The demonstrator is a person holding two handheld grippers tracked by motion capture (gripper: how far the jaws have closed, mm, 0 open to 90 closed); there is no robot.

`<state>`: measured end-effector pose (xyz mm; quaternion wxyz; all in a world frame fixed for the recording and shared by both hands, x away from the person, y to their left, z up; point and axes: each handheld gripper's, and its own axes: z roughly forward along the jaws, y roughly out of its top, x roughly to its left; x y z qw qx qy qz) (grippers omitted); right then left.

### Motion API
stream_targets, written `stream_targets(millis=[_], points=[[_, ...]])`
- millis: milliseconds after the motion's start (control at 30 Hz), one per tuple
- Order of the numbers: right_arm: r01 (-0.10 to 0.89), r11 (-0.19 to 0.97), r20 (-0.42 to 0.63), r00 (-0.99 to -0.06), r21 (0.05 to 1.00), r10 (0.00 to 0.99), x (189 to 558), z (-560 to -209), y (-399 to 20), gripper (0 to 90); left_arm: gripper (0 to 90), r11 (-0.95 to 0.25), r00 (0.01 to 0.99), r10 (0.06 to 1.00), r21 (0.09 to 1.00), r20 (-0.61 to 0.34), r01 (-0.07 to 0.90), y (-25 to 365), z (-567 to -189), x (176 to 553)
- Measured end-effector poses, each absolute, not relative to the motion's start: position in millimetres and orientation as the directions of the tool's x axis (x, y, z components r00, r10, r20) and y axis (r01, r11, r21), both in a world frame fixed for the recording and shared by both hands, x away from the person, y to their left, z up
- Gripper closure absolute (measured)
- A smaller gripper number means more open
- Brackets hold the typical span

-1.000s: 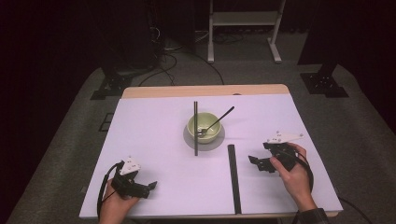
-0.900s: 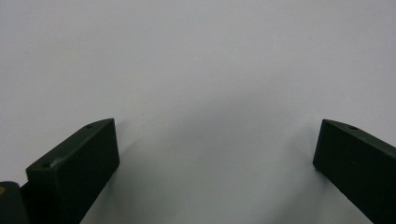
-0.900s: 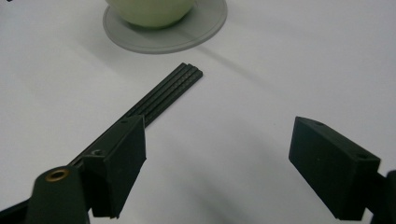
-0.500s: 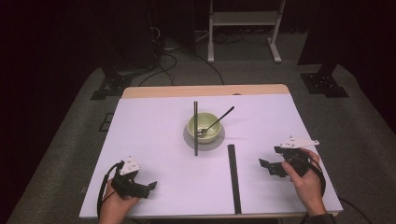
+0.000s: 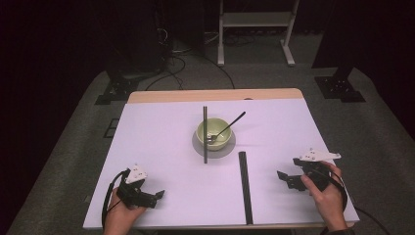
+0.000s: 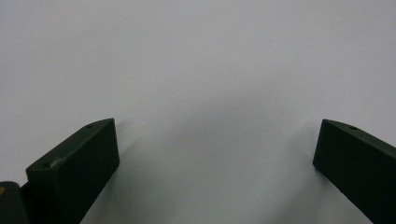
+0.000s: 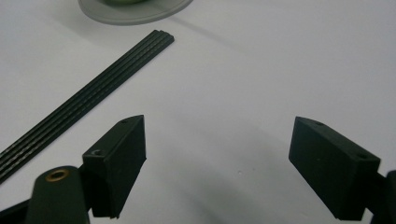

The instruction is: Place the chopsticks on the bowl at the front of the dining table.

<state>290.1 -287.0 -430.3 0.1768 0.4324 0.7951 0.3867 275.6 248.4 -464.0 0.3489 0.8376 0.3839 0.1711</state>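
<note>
A pale green bowl (image 5: 214,133) sits on a grey saucer (image 5: 230,147) near the table's middle, and a dark utensil (image 5: 229,125) leans out of it to the right. A thin black rod (image 5: 205,134) lies across the bowl's left rim. A black ridged strip (image 5: 244,187) lies lengthwise in front of the bowl, also seen as the ridged strip (image 7: 88,95) in the right gripper view. My left gripper (image 5: 157,196) rests open at the front left over bare table. My right gripper (image 5: 286,171) stands open at the front right, right of the strip, holding nothing.
The white table (image 5: 161,142) has a wooden far edge (image 5: 215,95). Beyond it are a white stand (image 5: 254,29), cables (image 5: 181,58) and black stand feet (image 5: 342,88) on grey floor. The saucer's rim (image 7: 135,13) shows at the top of the right gripper view.
My right gripper has drawn back toward the front right of the table, away from the bowl. The left gripper has stayed put.
</note>
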Motion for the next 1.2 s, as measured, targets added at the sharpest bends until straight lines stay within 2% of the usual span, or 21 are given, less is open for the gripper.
stream_targets(millis=[1000,1200], points=[[0.583,0.369,0.034,-0.564,0.724,0.825,290,-462,-296,17.7,0.0,-0.462,0.647,0.762,0.716,0.019,0.524,248,-464,276],[0.565,0.384,0.011,-0.572,0.731,0.820,288,-464,-296,17.6,0.0,-0.462,0.647,0.763,0.716,0.018,0.524,248,-464,276]])
